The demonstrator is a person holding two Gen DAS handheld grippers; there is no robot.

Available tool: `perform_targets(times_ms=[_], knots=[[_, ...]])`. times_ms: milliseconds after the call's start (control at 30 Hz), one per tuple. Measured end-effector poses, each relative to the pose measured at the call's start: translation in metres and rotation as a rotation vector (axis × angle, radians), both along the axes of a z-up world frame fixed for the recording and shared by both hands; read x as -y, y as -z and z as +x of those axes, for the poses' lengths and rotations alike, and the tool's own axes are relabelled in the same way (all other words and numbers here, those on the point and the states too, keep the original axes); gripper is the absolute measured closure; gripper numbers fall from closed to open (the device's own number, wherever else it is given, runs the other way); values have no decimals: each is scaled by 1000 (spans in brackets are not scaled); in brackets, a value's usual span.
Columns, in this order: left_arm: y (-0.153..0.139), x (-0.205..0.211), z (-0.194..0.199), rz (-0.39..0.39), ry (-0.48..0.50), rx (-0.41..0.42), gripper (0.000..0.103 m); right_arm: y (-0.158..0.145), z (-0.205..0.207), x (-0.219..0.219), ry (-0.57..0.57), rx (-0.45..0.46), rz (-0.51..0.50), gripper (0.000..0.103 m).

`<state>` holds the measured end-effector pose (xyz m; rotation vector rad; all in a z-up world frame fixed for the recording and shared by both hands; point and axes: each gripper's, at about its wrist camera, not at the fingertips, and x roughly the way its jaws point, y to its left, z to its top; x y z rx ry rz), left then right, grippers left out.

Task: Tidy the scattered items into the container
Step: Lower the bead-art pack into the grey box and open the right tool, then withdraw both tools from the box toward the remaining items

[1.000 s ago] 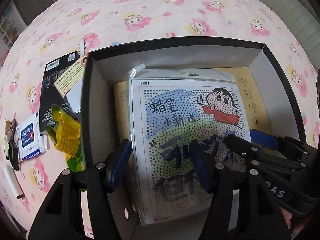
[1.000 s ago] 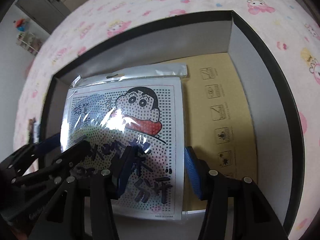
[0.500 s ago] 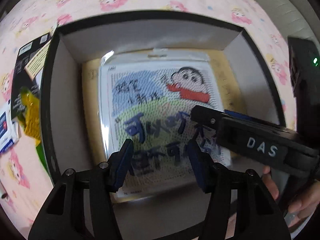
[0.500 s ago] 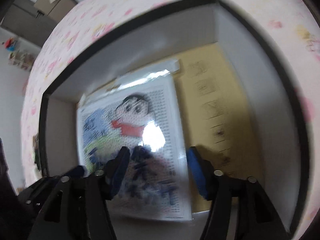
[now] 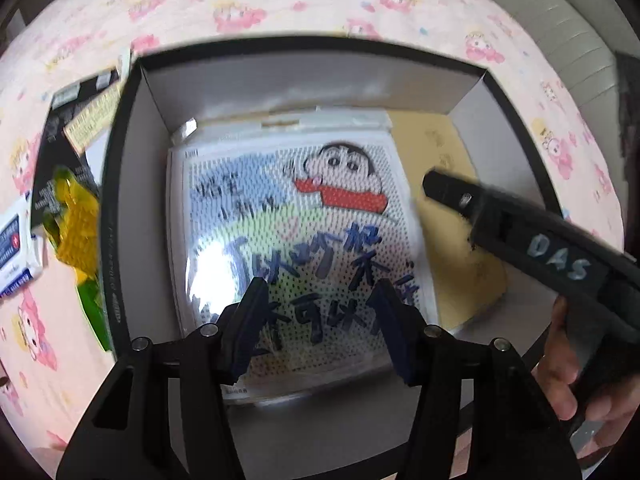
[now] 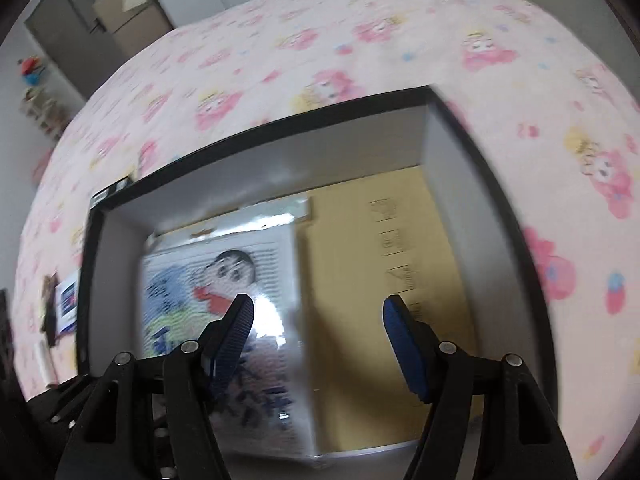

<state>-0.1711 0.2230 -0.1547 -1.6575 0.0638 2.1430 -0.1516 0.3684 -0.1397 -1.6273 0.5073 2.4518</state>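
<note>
Pink bedsheet [image 5: 304, 4]: cartoon-printed cloth under everything, soft and uneven by the look of it.
Box [image 5: 120, 208]: black-rimmed container with grey inner walls and a yellow-brown card floor, open at the top.
Cartoon packet [image 5: 296, 232]: glossy bagged sheet lying flat inside the box, towards its left wall; this item looks delivered.
Black card [image 5: 48, 176]: outside the box on its left, with a yellowish tag across it.
Yellow-green wrapper [image 5: 78, 236]: on the sheet just beside the box's left wall, not yet in.
Wipes pack [image 5: 14, 252]: white and blue, further left, not yet in.
Left gripper [image 5: 320, 322]: over the packet's near edge, jaws have just been opening, nothing pinched between them.
Right gripper [image 6: 318, 334]: above the packet's right side and bare floor, jaws parted, empty.
Risk: the wrapper and card lie tight against the box wall; I judge a steep reach could catch the rim and shove the box across the soft sheet.
Risk: the slick wrapper may slip from a shallow pinch.
</note>
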Motion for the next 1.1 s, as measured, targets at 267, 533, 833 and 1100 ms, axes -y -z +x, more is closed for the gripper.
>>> perform_targets(times_ms=[267, 533, 833, 1100], knots=[[5, -5, 5, 7, 30, 23, 39, 29, 4, 15, -101, 110, -290, 36], [-27, 10, 25, 39, 17, -116, 39, -16, 28, 24, -87, -49, 49, 36], [-82, 93, 64, 60, -114, -233, 39, -82, 62, 97, -123, -327, 193, 36], [-104, 178, 94, 80, -247, -304, 46, -74, 69, 167, -214, -313, 76, 36]])
